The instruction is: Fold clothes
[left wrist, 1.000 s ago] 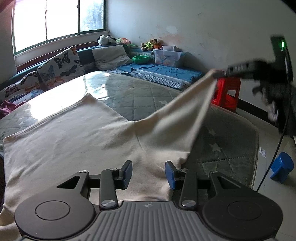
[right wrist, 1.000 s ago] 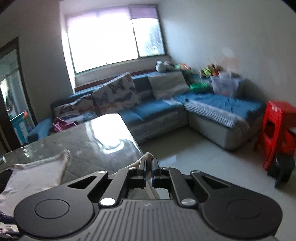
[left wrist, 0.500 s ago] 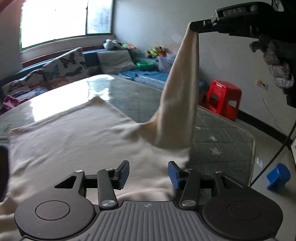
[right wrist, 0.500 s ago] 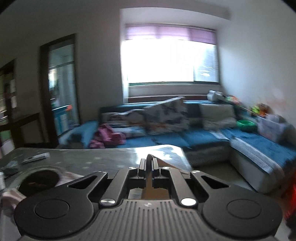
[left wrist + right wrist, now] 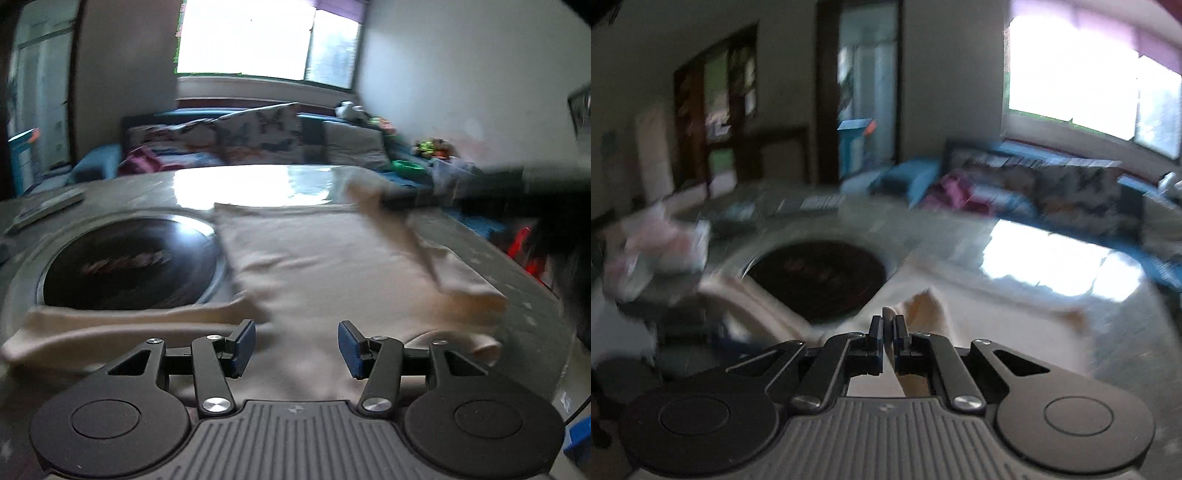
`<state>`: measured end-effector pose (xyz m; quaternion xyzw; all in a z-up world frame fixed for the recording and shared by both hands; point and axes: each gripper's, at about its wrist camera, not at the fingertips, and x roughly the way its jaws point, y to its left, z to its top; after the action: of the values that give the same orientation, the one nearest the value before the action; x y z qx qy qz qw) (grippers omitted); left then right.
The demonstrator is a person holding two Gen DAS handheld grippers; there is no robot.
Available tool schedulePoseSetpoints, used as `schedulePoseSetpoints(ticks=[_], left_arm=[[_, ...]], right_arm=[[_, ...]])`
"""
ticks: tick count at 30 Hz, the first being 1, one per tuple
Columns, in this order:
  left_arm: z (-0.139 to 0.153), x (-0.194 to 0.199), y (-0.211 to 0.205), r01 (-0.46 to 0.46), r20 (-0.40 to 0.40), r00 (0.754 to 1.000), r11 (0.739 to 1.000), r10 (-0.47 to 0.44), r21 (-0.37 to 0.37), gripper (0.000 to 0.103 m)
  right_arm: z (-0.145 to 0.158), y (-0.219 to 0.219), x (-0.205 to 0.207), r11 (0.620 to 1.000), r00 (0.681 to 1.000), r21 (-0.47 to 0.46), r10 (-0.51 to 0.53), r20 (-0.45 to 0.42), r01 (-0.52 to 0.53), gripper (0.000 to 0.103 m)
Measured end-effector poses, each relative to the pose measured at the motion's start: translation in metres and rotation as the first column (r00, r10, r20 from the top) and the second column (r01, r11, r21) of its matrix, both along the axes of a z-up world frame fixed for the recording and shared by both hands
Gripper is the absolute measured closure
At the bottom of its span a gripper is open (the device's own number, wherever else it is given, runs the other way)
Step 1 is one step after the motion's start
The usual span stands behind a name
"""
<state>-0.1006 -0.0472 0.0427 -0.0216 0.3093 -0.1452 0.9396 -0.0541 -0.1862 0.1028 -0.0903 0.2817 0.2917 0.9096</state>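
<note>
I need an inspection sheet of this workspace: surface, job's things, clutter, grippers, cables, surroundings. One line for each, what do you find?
Surface: round table with a dark round inset in the middle.
Job's things: cream garment spread on the table, its right side folded over.
Clutter: flat device at the table's far left; blurred pale bundle beyond the inset.
Grippers: left gripper over the garment, jaws have just been opening, nothing between them; right gripper shut on a garment corner.
Cables: dark cable at the right edge.
Surroundings: blue sofa, window, doorway.
</note>
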Motion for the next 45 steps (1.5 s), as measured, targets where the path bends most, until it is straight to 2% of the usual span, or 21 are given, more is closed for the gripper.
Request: schedulePoseSetpoints(ticks=[4, 8, 13, 18, 20, 23, 27, 29, 33, 36, 41, 45], left_arm=[[-0.002, -0.004, 0.010, -0.027, -0.011, 1.000, 1.000, 0.027, 0.000, 0.050], [-0.001, -0.003, 0.008, -0.030, -0.008, 1.000, 1.000, 0.030, -0.002, 0.050], [0.006, 0.002, -0.007, 0.011, 0.025, 1.000, 1.000, -0.010, -0.016, 0.051], [0.003, 0.017, -0.028, 0.040, 0.025, 0.999, 0.999, -0.040, 0.002, 0.052], [0.000, 0.023, -0.034, 0.036, 0.011, 0.999, 0.999, -0.036, 0.012, 0.052], [-0.005, 0.028, -0.038, 0.035, -0.004, 0.999, 0.999, -0.035, 0.024, 0.052], [-0.012, 0.031, -0.044, 0.040, -0.021, 0.999, 0.998, -0.039, 0.056, 0.058], [-0.015, 0.033, -0.046, 0.044, -0.035, 0.998, 0.997, -0.042, 0.062, 0.072], [-0.014, 0.034, -0.051, 0.055, -0.030, 0.998, 0.996, -0.053, 0.074, 0.092], [-0.005, 0.034, -0.055, 0.055, -0.008, 0.998, 0.995, -0.055, 0.078, 0.094], [0.035, 0.025, -0.055, 0.076, 0.100, 0.992, 0.997, -0.079, 0.032, 0.095], [0.030, 0.024, -0.049, 0.081, 0.060, 0.995, 0.994, -0.085, 0.067, 0.094]], right_arm=[[-0.032, 0.019, -0.008, 0.996, 0.990, -0.016, 0.080, -0.115, -0.082, 0.096], [-0.030, -0.003, -0.036, 0.996, 0.990, -0.012, 0.090, -0.112, -0.091, 0.094], [-0.018, -0.077, -0.052, 0.998, 0.993, 0.004, -0.063, -0.100, 0.064, 0.091], [-0.026, -0.142, -0.060, 0.972, 0.963, -0.017, -0.236, -0.129, 0.236, 0.090], [-0.033, -0.158, -0.063, 0.963, 0.951, -0.015, -0.268, -0.156, 0.269, 0.089], [-0.040, -0.168, -0.072, 0.959, 0.945, -0.014, -0.280, -0.169, 0.282, 0.081], [-0.047, -0.172, -0.083, 0.956, 0.943, -0.021, -0.292, -0.158, 0.292, 0.076], [-0.049, -0.173, -0.082, 0.952, 0.940, -0.013, -0.305, -0.151, 0.306, 0.075], [-0.053, -0.173, -0.076, 0.944, 0.934, 0.010, -0.324, -0.151, 0.329, 0.074], [-0.056, -0.169, -0.074, 0.943, 0.933, -0.004, -0.331, -0.139, 0.334, 0.076], [-0.062, -0.166, -0.078, 0.930, 0.926, -0.081, -0.365, -0.101, 0.358, 0.076], [-0.062, -0.170, -0.080, 0.926, 0.923, -0.101, -0.373, -0.093, 0.364, 0.076]])
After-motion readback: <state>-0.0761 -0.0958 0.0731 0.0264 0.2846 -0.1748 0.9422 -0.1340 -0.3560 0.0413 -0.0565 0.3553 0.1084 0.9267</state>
